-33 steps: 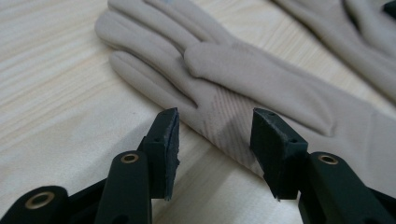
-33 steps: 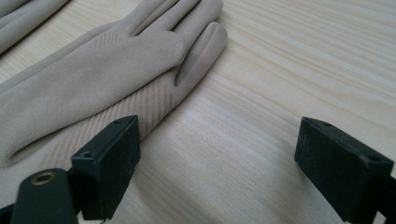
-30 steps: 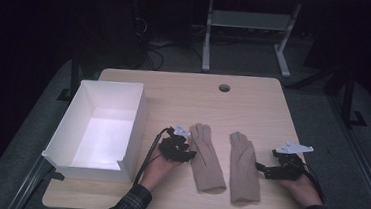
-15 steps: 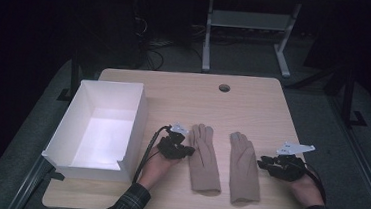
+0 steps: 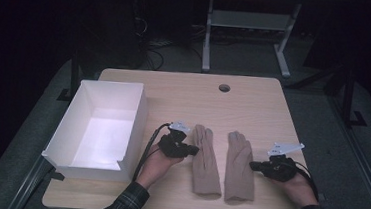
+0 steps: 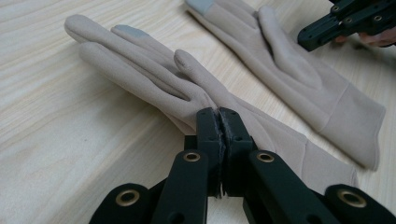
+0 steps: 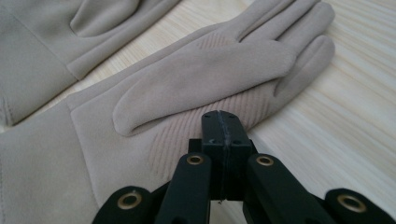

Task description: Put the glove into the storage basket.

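Beige fabric gloves, 2, lay flat: left glove (image 5: pixel 205 161), right glove (image 5: pixel 240 166). You held left gripper (image 5: pixel 193 149), right gripper (image 5: pixel 253 165) clenched, empty, flanking gloves, probably readying pinch.

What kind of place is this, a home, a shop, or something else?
Probably a lab or recording workspace, not a home: a plain wooden table on grey carpet in a dark room, cables on the floor behind it, and a person's handheld left gripper and right gripper trailing cables.
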The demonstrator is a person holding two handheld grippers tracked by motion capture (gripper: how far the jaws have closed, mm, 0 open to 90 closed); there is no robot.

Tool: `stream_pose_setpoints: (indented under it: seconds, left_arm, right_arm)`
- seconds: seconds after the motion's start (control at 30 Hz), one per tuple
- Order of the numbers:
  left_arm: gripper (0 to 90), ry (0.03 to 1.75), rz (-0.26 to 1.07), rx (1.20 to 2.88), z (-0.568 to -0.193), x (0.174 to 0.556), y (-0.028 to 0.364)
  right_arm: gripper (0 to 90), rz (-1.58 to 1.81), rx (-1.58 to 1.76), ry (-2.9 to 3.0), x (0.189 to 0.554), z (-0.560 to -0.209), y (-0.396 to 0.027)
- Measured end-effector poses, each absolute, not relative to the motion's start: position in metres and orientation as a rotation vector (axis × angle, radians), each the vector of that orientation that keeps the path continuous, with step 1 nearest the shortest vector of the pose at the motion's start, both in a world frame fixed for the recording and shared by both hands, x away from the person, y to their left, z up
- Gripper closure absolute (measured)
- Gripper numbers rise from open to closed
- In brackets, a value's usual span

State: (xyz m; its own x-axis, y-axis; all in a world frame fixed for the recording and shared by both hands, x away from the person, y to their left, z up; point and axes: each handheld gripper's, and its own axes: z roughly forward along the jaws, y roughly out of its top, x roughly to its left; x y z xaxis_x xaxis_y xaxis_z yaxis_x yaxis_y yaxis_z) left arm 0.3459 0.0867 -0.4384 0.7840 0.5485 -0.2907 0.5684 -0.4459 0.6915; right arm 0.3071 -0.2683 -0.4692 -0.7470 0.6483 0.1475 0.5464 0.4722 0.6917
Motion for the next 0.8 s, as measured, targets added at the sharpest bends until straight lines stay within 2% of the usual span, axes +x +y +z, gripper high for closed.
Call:
stream_pose_setpoints:
  seconds: [0.8]
  left_arm:
    - [87.9,0.735,-0.105,2.1,-0.426,0.346,0.065]
  right_arm:
    - [90.0,1.189,0.985,2.634,0.312,-0.469,-0.234]
